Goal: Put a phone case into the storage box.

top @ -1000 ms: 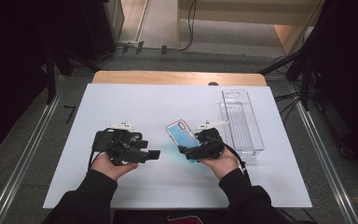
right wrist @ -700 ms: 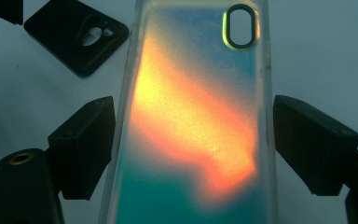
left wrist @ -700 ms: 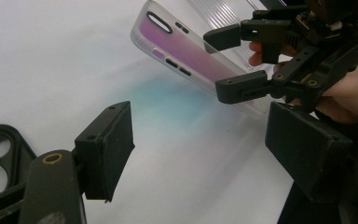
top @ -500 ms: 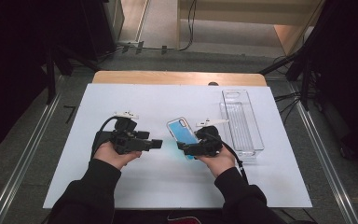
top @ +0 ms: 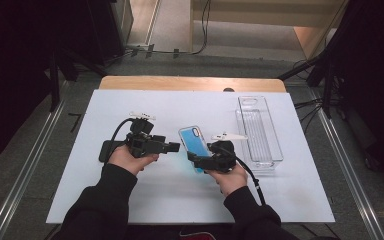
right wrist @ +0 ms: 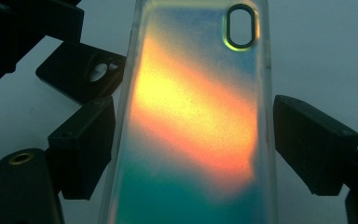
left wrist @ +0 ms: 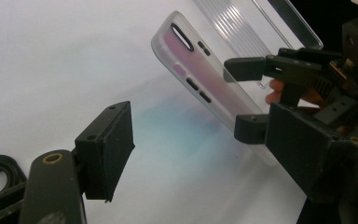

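A translucent iridescent phone case (top: 194, 142) is held tilted above the white table, with my right gripper (top: 192, 159) shut on its long edges. In the right gripper view the case (right wrist: 191, 116) runs up between the jaws, its camera cut-out at the top. My left gripper (top: 176, 147) points right at the case from a short way off and is open with nothing between its pads. In the left gripper view its jaws (left wrist: 200, 135) stand wide, and beyond them the case (left wrist: 200, 74) sits pinched in the right gripper's fingers (left wrist: 249, 69).
A black phone case (top: 105, 150) lies flat on the table behind my left hand, also seen as the black phone case (right wrist: 81, 70) in the right gripper view. A clear plastic tray (top: 272, 150) stands at the right. The white sheet (top: 155, 200) covers the table.
My left hand has moved up and to the right toward the iridescent case, uncovering the black case on the table. The right hand has kept still with its case.
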### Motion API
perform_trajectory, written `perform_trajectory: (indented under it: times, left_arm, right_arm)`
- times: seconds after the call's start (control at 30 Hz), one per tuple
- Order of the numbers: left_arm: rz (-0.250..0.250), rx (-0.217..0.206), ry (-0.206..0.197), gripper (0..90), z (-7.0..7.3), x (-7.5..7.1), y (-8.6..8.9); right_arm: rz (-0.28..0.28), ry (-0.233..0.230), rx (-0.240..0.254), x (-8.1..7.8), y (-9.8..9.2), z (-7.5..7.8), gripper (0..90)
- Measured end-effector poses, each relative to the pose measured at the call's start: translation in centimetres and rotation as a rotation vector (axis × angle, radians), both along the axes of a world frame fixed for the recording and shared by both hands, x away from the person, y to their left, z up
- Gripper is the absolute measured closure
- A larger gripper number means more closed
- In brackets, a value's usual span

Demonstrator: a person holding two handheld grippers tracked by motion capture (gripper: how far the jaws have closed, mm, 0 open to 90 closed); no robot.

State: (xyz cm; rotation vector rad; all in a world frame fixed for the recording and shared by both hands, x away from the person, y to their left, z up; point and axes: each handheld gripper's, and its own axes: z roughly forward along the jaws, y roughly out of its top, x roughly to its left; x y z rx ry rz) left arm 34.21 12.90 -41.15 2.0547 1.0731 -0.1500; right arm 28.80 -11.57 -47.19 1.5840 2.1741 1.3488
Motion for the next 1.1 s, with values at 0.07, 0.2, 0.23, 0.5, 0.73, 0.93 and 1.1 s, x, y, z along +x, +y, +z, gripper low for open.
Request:
perform_trajectory:
  times: [0.07, 0.2, 0.23, 0.5, 0.73, 0.93, 1.1]
  left_arm:
    - [0.008, 0.001, 0.005, 23.7, 0.0, 0.2, -0.1]
    - [0.027, -0.007, 0.008, 24.5, -0.1, 0.6, -0.3]
    - [0.026, -0.005, 0.011, 25.6, -0.1, 0.7, -0.3]
    - [0.062, -0.006, 0.009, 25.6, -0.1, 1.3, -0.7]
    - [0.082, -0.003, 0.018, 26.5, -0.5, 1.8, -0.9]
    - [0.108, -0.009, 0.032, 27.2, -0.9, 2.2, -1.1]
    - [0.123, 0.010, 0.031, 30.8, -1.3, 2.4, -1.4]
  right_arm:
    - [-0.006, 0.000, 0.015, -0.1, 0.1, -0.2, 14.7]
    - [-0.014, 0.006, 0.039, -0.1, 0.3, -0.5, 14.7]
    - [-0.016, 0.008, 0.050, -0.1, 0.4, -0.6, 14.7]
    - [-0.044, 0.007, 0.106, -0.2, 1.2, -1.1, 14.7]
    - [-0.055, 0.004, 0.132, -0.5, 2.2, -1.4, 14.7]
    - [-0.059, 0.004, 0.156, -0.4, 3.1, -1.6, 14.7]
    - [-0.069, -0.003, 0.169, -0.5, 3.5, -1.7, 14.6]
